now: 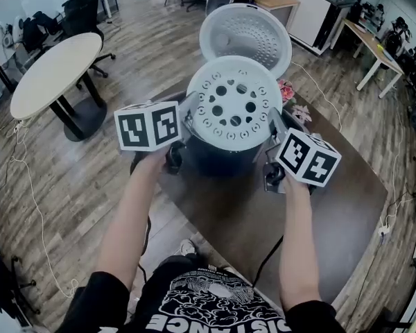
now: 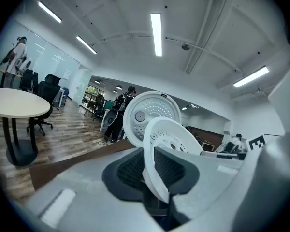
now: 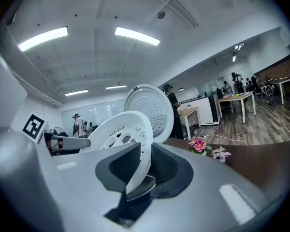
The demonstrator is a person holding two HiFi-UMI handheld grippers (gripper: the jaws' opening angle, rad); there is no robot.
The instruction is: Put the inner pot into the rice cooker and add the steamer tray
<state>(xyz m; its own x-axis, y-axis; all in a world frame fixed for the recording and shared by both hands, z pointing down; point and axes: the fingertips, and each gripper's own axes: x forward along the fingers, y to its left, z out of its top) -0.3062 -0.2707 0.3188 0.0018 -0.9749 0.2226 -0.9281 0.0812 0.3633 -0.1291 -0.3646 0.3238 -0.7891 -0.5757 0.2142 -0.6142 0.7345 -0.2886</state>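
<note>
- Both grippers carry the steamer tray (image 1: pixel 234 103) between them. The left gripper (image 1: pixel 192 114) is narrowed onto the tray's left rim and the right gripper (image 1: pixel 273 125) onto its right rim. In each gripper view the white rim sits pinched between the dark pads.
- The tray is roughly level, perforated face up. It hangs directly over the mouth of the rice cooker (image 1: pixel 220 159), which stands near the far edge of the desk (image 1: pixel 319 207).
- The cooker's lid (image 1: pixel 246 33) is swung fully open behind the tray, so nothing blocks the way down.
- Inner pot: I cannot see it. The tray covers the cooker's opening from the head view, and neither gripper view looks into it. No pot stands elsewhere on the desk, so I judge it is already in the cooker.
- Progress: my read is that the first half is done and the second half is under way. The tray looks carried, not seated.
- Left to do: lower the tray evenly into the cooker, let go on both sides, and draw clear.
- Pink flowers (image 1: pixel 287 91) lie on the desk just right of the cooker, out of the path.
</note>
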